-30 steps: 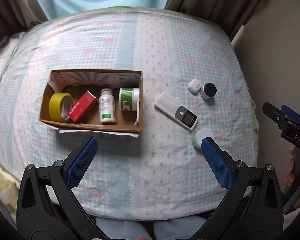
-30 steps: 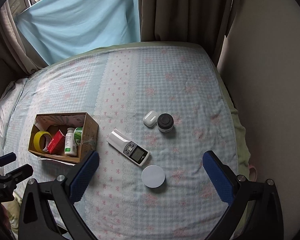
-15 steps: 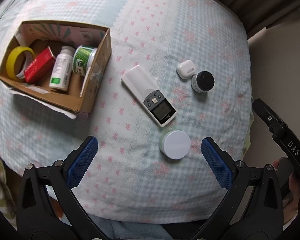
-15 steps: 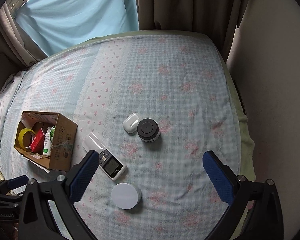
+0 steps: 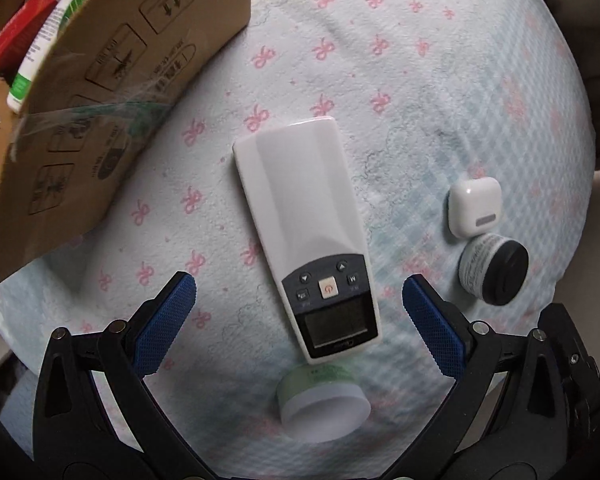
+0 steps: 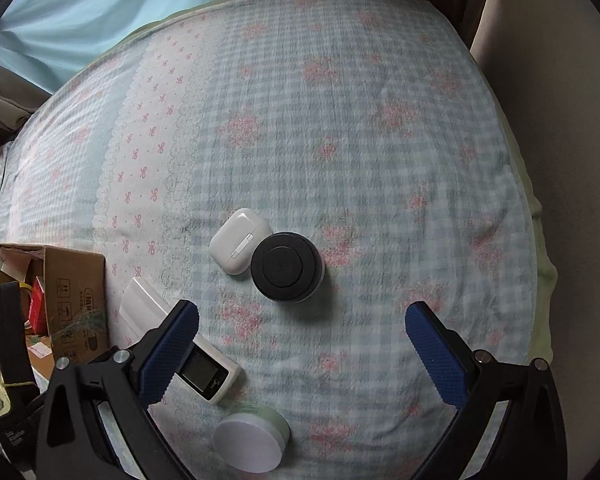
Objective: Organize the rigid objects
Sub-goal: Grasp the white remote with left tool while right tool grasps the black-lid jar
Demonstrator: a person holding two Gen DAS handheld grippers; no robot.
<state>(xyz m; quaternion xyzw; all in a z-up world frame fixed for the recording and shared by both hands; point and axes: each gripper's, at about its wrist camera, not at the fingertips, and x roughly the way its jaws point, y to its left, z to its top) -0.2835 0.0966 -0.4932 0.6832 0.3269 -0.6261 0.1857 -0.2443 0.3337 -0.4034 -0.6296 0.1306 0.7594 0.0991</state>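
A white remote control (image 5: 312, 232) lies on the patterned bedspread, screen end towards me. My left gripper (image 5: 296, 308) is open, low over the remote's screen end, one blue pad on each side. A white-lidded green jar (image 5: 324, 400) sits just below it. A white earbud case (image 5: 475, 205) and a black-lidded jar (image 5: 496, 274) lie to the right. My right gripper (image 6: 300, 344) is open and empty, above the bed near the black-lidded jar (image 6: 287, 272) and earbud case (image 6: 240, 245). The remote (image 6: 208, 372) and white-lidded jar (image 6: 252, 440) show at lower left there.
A cardboard box (image 5: 112, 80) stands left of the remote, holding a red box (image 5: 20, 28), a white bottle (image 5: 36, 64) and yellow tape. It also shows in the right wrist view (image 6: 76, 300). Curtains and a beige wall (image 6: 560, 160) border the bed.
My left gripper has dropped and moved right from over the box, down close to the remote. My right gripper has moved forward and lower towards the black-lidded jar.
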